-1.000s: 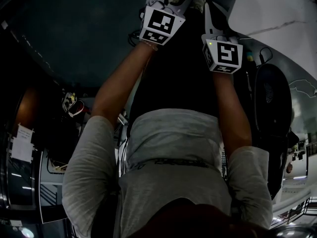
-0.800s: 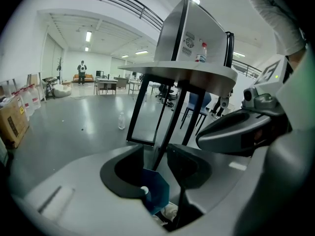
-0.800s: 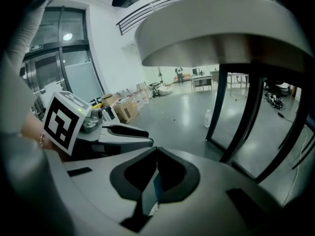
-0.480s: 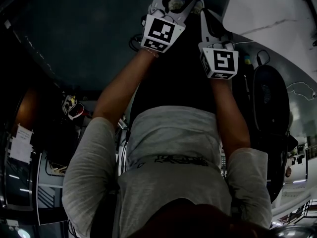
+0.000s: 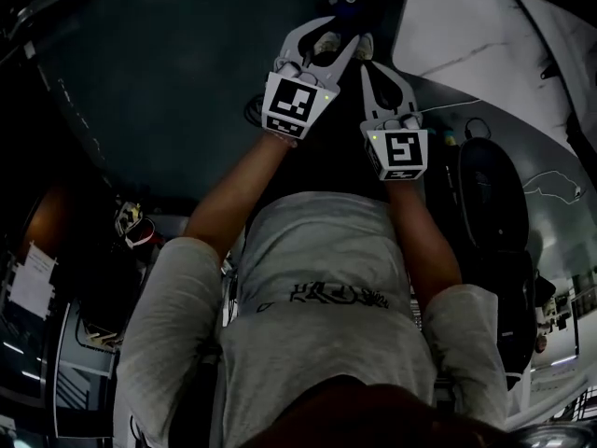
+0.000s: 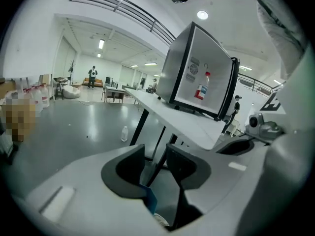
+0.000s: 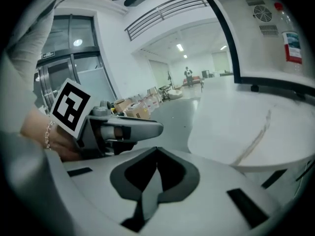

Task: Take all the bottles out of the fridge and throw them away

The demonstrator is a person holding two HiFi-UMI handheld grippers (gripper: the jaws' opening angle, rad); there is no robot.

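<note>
Left gripper (image 6: 155, 151): jaws apart w/ a clear gap, have just been closing a bit. Nothing btw the pads; desk legs & floor (image 6: 74, 127) show thru the gap. Low in the gap, near the jaw roots, there's a scrap of blue & white, can't tell what it is. Right gripper (image 7: 156, 150): jaws fully together, tips touching, nothing held.

In the right gripper view the left gripper's marker cube (image 7: 70, 107) & the hand (image 7: 51, 144) on it sit just to the left. Head view: both grippers side by side, close together, out in front of the person's grey shirt (image 5: 326, 287), arms stretched fwd.

Further out: white desk (image 6: 189, 127) on dark legs, ahead of both grippers. Mini fridge (image 6: 177, 65) stands on it, open, white inside. One bottle (image 6: 202, 90) w/ red cap & red label stands upright inside the fridge, below-right of the round vent. A small clear bottle (image 6: 124, 133) stands upright on the floor, left of the desk legs, well apart from both grippers.
</note>
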